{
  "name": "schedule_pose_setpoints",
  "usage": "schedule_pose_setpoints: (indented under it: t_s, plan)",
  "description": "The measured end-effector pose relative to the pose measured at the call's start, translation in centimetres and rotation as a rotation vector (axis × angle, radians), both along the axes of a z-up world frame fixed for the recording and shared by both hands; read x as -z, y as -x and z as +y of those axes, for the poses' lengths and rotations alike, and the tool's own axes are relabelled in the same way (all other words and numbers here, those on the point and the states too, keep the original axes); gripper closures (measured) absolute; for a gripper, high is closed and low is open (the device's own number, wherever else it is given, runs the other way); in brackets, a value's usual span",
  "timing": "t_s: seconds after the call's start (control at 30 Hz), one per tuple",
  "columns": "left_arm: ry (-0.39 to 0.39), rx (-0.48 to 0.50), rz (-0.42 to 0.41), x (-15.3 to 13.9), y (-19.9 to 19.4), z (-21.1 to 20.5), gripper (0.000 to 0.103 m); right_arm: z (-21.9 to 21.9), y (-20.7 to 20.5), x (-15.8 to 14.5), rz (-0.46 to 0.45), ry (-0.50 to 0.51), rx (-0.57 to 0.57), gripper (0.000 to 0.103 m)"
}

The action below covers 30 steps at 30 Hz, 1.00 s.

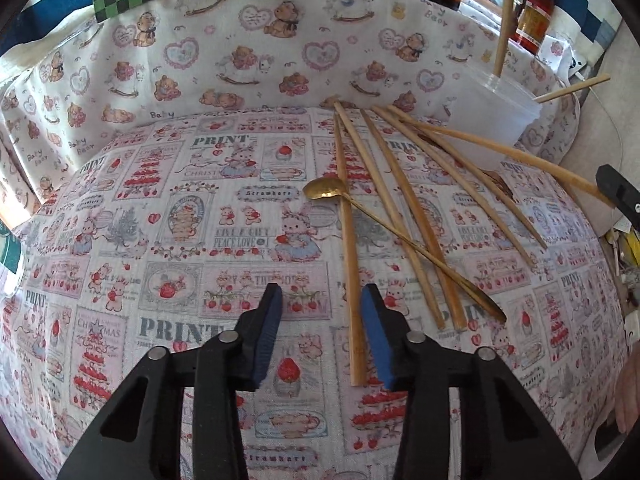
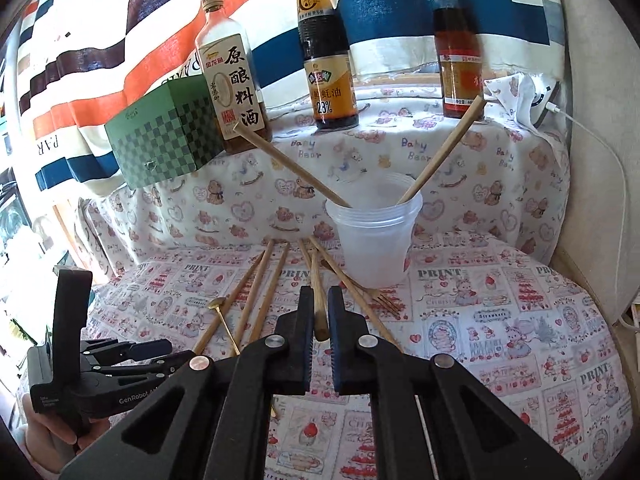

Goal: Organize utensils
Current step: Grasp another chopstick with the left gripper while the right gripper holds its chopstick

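Several wooden chopsticks (image 1: 404, 208) lie fanned on the printed cloth, and a gold spoon (image 1: 324, 190) lies across them. My left gripper (image 1: 322, 288) is open just above the cloth. The leftmost chopstick (image 1: 350, 248) runs between its jaws, close to the right pad and apart from the left one. My right gripper (image 2: 321, 292) is shut on one chopstick (image 2: 319, 312), which points toward the clear plastic cup (image 2: 372, 240). Two chopsticks stand in that cup. A gold fork (image 2: 384, 300) lies at the cup's foot. The left gripper (image 2: 176, 354) shows at the lower left of the right wrist view.
Three sauce bottles (image 2: 328, 60) and a green checked box (image 2: 164, 140) stand on the raised ledge behind the cup. A white cable (image 2: 612, 160) and a charger lie at the far right. A hand (image 2: 52, 432) holds the left gripper's handle.
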<state>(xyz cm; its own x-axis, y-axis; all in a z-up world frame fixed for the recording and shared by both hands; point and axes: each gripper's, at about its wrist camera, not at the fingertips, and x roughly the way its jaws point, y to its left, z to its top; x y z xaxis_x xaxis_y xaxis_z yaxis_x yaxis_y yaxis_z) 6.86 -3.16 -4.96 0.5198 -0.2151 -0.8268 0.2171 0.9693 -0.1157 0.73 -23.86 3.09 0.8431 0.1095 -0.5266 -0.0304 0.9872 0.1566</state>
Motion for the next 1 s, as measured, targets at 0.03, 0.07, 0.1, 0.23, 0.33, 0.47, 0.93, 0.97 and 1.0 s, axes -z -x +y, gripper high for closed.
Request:
schedule_pose_setpoints:
  t_s: [0.03, 0.07, 0.1, 0.23, 0.33, 0.47, 0.93, 0.97, 1.0]
  plan:
    - [0.018, 0.010, 0.002, -0.1, 0.1, -0.1, 0.083, -0.1, 0.0, -0.1, -0.003, -0.005, -0.003, 0.095]
    - [0.038, 0.012, 0.001, -0.2, 0.2, -0.1, 0.095, -0.1, 0.2, 0.0, -0.009, -0.009, -0.005, 0.095]
    - [0.050, 0.009, -0.002, -0.4, 0.3, 0.0, 0.103, -0.1, 0.4, -0.1, -0.017, -0.015, -0.007, 0.095]
    - [0.047, -0.028, -0.092, -1.5, 0.9, 0.5, 0.103, 0.0, 0.9, -0.3, -0.053, -0.016, -0.014, 0.095]
    - [0.072, -0.047, -0.177, -3.0, 1.6, 1.1, 0.103, 0.1, 1.4, -0.5, -0.082, -0.021, -0.025, 0.095]
    - [0.053, -0.019, -0.202, -3.9, 1.8, 1.1, 0.103, 0.3, 1.8, -0.9, -0.108, -0.022, -0.032, 0.095]
    - [-0.119, 0.067, 0.032, -0.2, 1.7, -1.7, 0.097, 0.2, 1.5, -0.7, -0.088, -0.015, -0.012, 0.096]
    - [-0.109, 0.061, 0.015, -0.4, 1.7, -1.5, 0.097, 0.2, 1.5, -0.7, -0.088, -0.015, -0.012, 0.096]
    - [-0.100, 0.049, -0.015, -0.8, 1.9, -1.2, 0.097, 0.2, 1.5, -0.7, -0.088, -0.015, -0.013, 0.096]
